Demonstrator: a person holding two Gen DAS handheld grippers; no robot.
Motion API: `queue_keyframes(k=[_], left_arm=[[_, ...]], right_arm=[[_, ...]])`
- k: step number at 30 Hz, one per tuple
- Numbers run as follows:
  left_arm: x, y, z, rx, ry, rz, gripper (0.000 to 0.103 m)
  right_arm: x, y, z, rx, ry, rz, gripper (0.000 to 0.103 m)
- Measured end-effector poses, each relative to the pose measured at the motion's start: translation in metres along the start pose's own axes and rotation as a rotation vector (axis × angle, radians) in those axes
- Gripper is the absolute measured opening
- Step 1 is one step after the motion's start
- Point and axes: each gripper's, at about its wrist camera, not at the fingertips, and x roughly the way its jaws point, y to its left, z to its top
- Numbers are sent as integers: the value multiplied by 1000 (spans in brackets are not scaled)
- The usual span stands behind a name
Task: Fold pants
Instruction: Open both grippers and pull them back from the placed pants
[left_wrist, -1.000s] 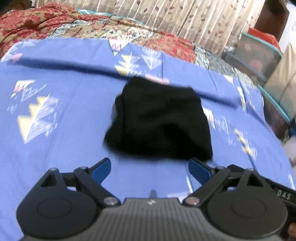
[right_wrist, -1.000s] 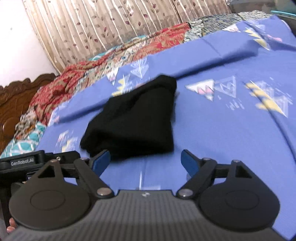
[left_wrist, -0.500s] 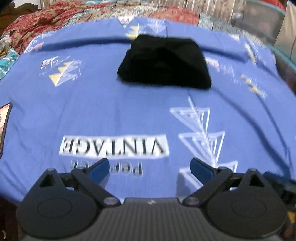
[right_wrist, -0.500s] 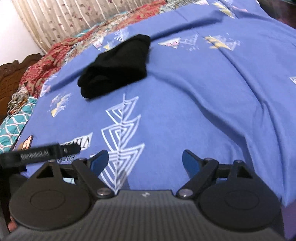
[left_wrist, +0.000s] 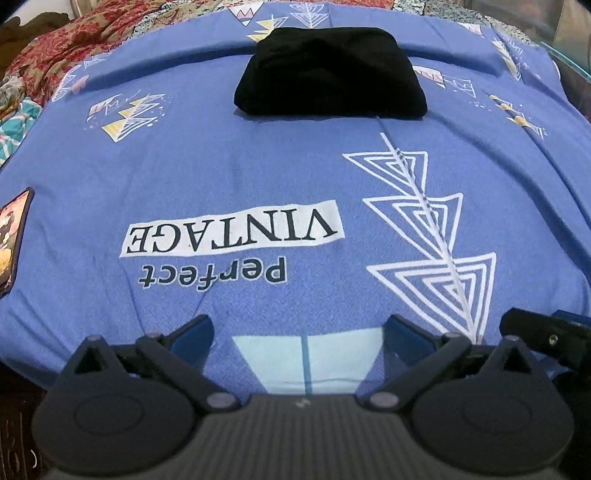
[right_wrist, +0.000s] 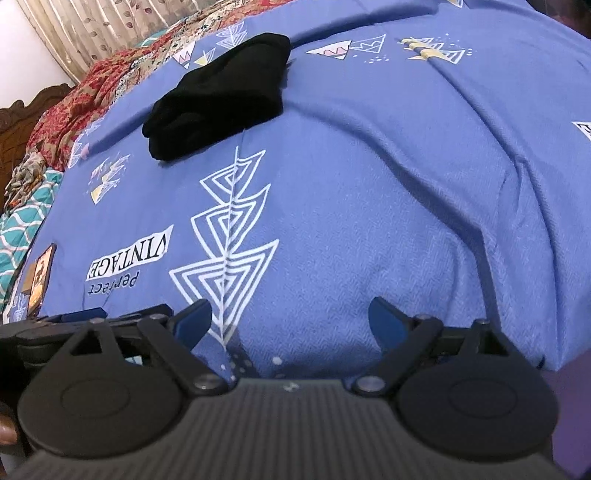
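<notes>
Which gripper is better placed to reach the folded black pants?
Probably left. The black pants lie straight ahead of the left gripper; for the right gripper they sit far left. Both jaws just opened wider, empty.

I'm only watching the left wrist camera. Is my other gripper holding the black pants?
Observer: No. The right gripper holds nothing: its jaws have just been opening wider, with only blue sheet between them. The black pants lie folded farther up the bed.
Operator: What's behind that red blanket?
Observer: A carved wooden headboard, at the far left of the right wrist view, just past the red patterned quilt.
</notes>
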Motion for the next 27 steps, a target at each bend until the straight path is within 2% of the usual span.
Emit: queue_keyframes(k=[5,7,27], left_arm=[[2,-1,0,0,6,1,103],[2,-1,0,0,8,1,103],[7,2,2,-3,30,-13,103]], right_arm=[[1,0,-1,-19,3,4,98],[2,-1,-1,-19,5,15,103],[1,0,0,-32,12,3,103]])
